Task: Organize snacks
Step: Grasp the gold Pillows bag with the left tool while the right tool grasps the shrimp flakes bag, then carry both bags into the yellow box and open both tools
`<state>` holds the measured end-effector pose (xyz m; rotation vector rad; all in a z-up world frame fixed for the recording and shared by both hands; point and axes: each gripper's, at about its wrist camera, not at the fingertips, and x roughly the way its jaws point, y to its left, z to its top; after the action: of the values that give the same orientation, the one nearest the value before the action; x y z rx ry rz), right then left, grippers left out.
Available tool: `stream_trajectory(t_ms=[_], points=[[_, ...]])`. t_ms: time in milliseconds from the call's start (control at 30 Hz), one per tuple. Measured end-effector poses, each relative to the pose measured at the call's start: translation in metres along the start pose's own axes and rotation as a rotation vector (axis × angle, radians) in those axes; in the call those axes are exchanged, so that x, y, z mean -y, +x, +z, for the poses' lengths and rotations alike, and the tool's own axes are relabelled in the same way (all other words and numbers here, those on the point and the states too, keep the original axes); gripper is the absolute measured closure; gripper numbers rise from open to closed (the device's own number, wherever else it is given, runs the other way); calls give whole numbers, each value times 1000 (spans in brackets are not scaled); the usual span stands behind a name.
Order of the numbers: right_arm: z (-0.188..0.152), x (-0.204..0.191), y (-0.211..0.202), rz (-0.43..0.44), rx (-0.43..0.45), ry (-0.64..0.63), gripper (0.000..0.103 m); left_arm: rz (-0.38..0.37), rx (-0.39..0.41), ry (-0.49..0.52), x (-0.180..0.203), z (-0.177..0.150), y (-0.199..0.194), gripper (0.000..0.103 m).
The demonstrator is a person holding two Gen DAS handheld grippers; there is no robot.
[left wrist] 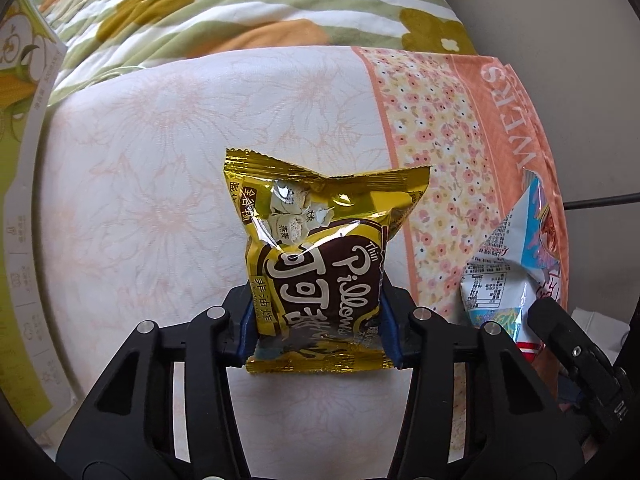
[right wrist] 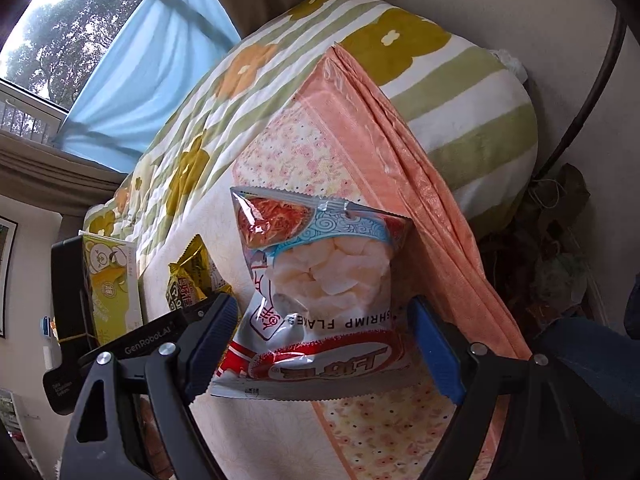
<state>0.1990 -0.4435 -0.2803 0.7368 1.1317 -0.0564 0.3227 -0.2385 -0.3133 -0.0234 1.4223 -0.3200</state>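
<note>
Left gripper [left wrist: 318,330] clamps gold snack bag [left wrist: 320,256] on the bed [left wrist: 140,184]

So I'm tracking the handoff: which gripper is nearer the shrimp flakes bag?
Right. The right gripper straddles the shrimp flakes bag; the left gripper, beside it, is shut on the gold Pillows bag.

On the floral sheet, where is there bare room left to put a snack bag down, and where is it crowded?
Free: the pale sheet between the gold Pillows bag and the green box, and the strip up to the striped quilt. Crowded: the right side, where the shrimp flakes bag lies by the sheet's orange border, beside the right gripper.
</note>
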Motion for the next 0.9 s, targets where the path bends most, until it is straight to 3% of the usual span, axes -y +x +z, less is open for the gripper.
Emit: stream_trajectory(t_ms=[400, 533, 700, 900], points=[[4, -10, 16, -47, -33, -85, 19, 26, 71, -17, -19, -11, -43, 59], [2, -15, 16, -28, -50, -118, 43, 23, 99, -29, -23, -17, -61, 59], [-4, -33, 1, -58, -30, -232, 45, 15, 158, -43, -29, -26, -98, 59], [-9, -76, -27, -11, 19, -354, 45, 35, 279, -55, -48, -39, -166, 59]])
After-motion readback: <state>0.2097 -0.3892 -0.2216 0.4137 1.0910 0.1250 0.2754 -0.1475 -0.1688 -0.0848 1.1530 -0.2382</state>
